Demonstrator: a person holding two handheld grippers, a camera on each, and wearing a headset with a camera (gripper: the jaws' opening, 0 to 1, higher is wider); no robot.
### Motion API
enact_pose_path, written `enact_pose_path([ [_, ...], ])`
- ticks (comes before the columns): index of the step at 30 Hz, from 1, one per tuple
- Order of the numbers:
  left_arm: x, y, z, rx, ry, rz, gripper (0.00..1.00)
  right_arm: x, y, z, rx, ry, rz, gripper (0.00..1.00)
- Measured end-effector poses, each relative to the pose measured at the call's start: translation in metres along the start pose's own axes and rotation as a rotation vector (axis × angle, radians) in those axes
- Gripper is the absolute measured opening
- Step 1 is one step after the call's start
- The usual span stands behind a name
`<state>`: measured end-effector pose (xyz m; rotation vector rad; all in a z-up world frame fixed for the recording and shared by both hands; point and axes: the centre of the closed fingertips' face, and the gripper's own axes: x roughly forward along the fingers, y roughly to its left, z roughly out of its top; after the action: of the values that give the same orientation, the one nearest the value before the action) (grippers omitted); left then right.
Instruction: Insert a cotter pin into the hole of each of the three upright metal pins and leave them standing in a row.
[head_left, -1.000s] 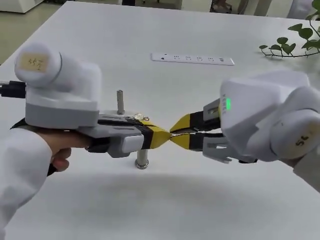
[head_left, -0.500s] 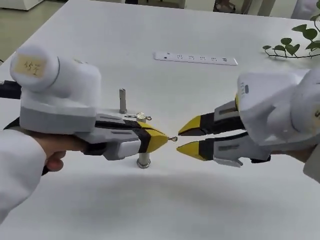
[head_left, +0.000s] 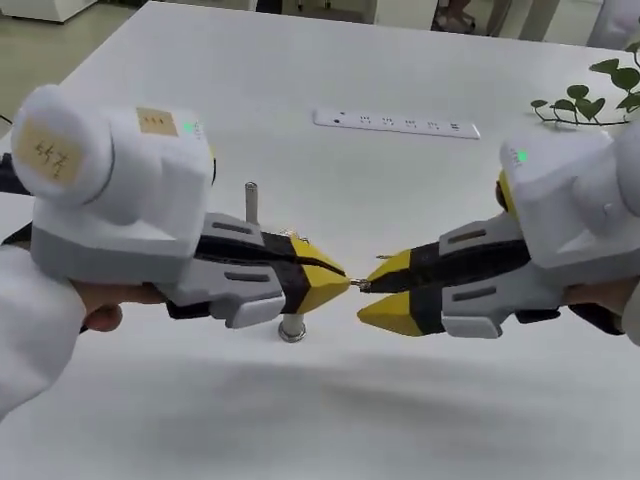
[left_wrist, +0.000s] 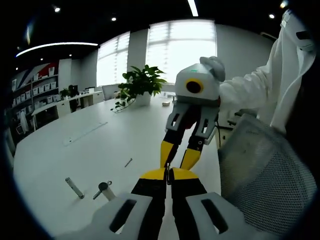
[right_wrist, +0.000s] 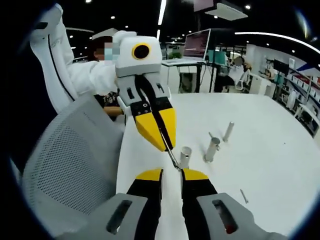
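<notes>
My left gripper is shut on a thin cotter pin, whose eye end sticks out toward the right. My right gripper faces it tip to tip, open, with the pin's end between its jaws; whether they touch it I cannot tell. In the right gripper view the cotter pin runs from the left gripper's yellow tip down into my own jaws. Three upright metal pins stand on the white table below. In the head view one metal pin stands behind the left gripper and another's base shows under it.
A white power strip lies at the back of the table and a leafy plant trails at the far right. A loose cotter pin lies on the table. A grey mesh chair stands beside the table edge.
The right gripper, touching the left at first, pulled back right and opened. Now it has moved in again around the end of the cotter pin that the left gripper holds.
</notes>
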<state>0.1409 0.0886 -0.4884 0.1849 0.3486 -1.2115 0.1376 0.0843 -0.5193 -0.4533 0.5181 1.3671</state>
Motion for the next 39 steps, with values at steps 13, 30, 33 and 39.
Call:
enact_pose_path([
  [13, 0.003, -0.012, -0.003, 0.082, 0.021, -0.074, 0.00, 0.003, 0.012, 0.004, -0.006, -0.005, 0.056, 0.02],
  [30, 0.004, -0.021, -0.014, 0.120, 0.055, -0.133, 0.00, 0.001, 0.023, -0.002, -0.045, 0.045, 0.119, 0.00],
  [33, 0.004, -0.022, -0.014, 0.117, 0.051, -0.139, 0.00, 0.001, 0.024, -0.002, -0.055, 0.047, 0.122, 0.00],
  [39, 0.003, -0.019, -0.017, 0.117, 0.050, -0.134, 0.00, 0.004, 0.021, -0.003, -0.036, 0.045, 0.106, 0.00],
])
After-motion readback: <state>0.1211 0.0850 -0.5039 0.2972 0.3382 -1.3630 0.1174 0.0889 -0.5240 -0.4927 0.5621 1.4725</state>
